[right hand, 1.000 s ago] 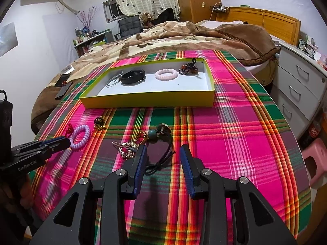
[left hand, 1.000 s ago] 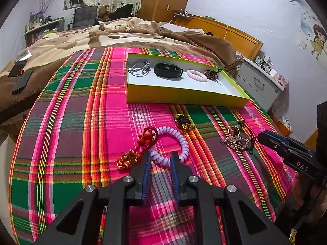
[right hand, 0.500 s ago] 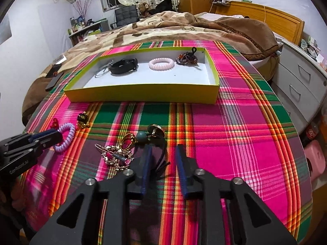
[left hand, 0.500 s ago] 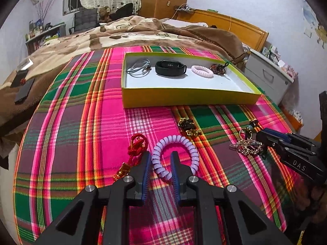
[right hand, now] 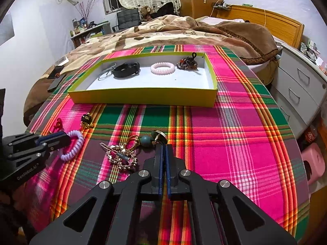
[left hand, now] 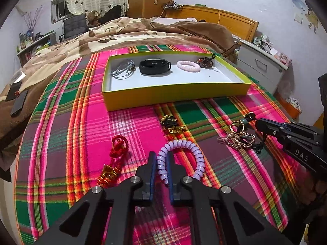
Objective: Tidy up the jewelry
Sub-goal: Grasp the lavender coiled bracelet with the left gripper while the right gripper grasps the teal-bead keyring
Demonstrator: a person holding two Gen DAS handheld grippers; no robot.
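Right now my left gripper [left hand: 161, 163] has its two blue-padded fingers clamped on one side of the lilac spiral coil bracelet [left hand: 184, 159], which lies on the pink, green and orange plaid cloth [left hand: 81, 126] covering the table. My right gripper [right hand: 163, 155] has its fingers pressed almost together on a dark cord leading to the teal bead and round metal pendant [right hand: 154, 137]; whether the cord is truly pinched I cannot tell. Just left of it sits a tangled gold chain [right hand: 120, 155]. A red knotted tassel charm [left hand: 114, 157] lies beside the left gripper, and a small black-and-gold trinket [left hand: 171, 123] rests nearer the tray. The shallow yellow-green cardboard tray [right hand: 143, 96] with a white floor holds a grey cord loop [left hand: 123, 71], a black watch band [left hand: 154, 66], a pink coil bracelet [right hand: 162, 68] and a dark beaded bracelet [right hand: 187, 63]. Behind the table stretches a bed with a brown patterned blanket [right hand: 173, 30] and a wooden headboard [left hand: 220, 18]; a white drawer unit [right hand: 298, 81] stands to the right.
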